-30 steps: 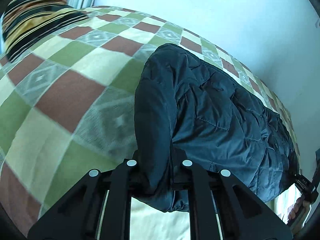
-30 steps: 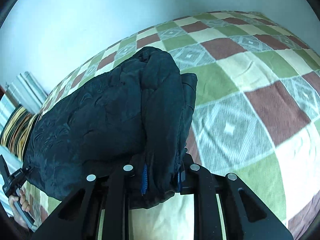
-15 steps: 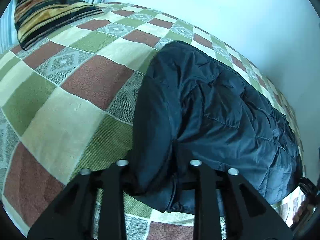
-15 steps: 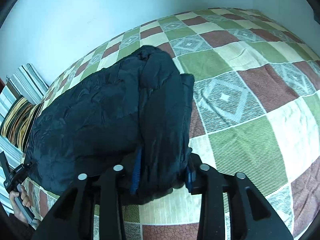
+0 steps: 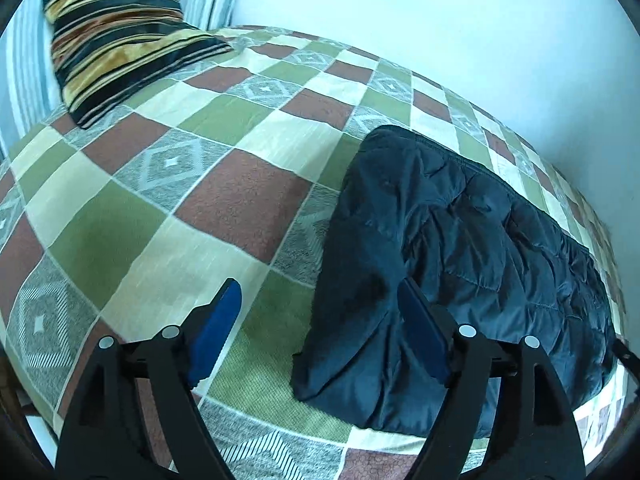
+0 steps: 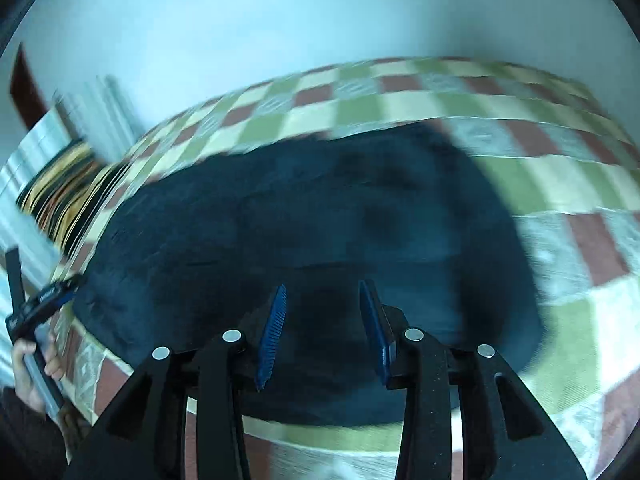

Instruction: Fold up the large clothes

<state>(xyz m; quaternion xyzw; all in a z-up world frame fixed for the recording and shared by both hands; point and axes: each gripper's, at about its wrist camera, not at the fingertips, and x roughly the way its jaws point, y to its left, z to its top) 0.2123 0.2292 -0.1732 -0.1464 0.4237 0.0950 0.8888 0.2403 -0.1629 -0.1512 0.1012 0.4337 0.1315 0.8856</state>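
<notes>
A: Where did the dark jacket (image 5: 460,248) lie?
B: Folded on the checked bedspread (image 5: 168,216), near the bed's near edge, open quilt to its left.
A: The tools?
B: Left tool (image 5: 316,320) had just spread wide, jacket edge loose between its pads; right tool (image 6: 322,320) stood apart, gripping nothing. No readable labels.

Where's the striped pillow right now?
In the left wrist view the striped pillow lies at the upper left, at the head of the checkered bedspread, well apart from the folded dark quilted jacket on the right.
</notes>
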